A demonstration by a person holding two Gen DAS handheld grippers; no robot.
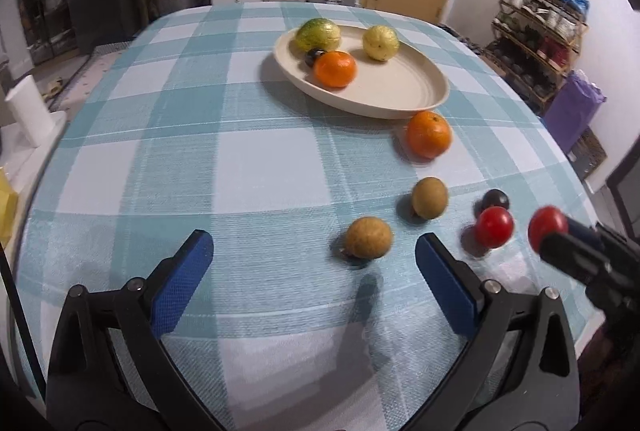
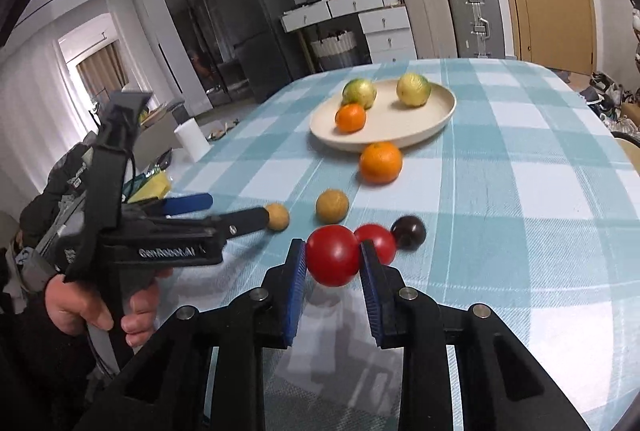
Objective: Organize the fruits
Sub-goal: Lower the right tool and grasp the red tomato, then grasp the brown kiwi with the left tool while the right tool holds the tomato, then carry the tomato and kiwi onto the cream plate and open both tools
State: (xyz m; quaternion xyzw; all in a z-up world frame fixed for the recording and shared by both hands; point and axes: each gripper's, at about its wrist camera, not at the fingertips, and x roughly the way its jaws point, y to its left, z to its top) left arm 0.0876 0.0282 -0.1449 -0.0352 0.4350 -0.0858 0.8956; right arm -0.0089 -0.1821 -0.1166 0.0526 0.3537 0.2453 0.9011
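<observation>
1. My right fingers (image 2: 333, 263) clamp one red tomato (image 2: 333, 255), lifted just above the bench (image 2: 520, 231).
2. My left fingers (image 1: 314, 271) gape wide, holding nothing.
3. Plate (image 1: 400, 91): four fruits. Bench: one orange (image 1: 429, 134), two brown fruits (image 1: 368, 237), one tomato, one dark plum (image 1: 496, 199).

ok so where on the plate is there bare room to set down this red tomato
The plate is bare across its near and right side, in front of the yellow fruit. Its far left is crowded: green fruit, orange and a small dark fruit bunch together. The right claw holds the tomato.
</observation>
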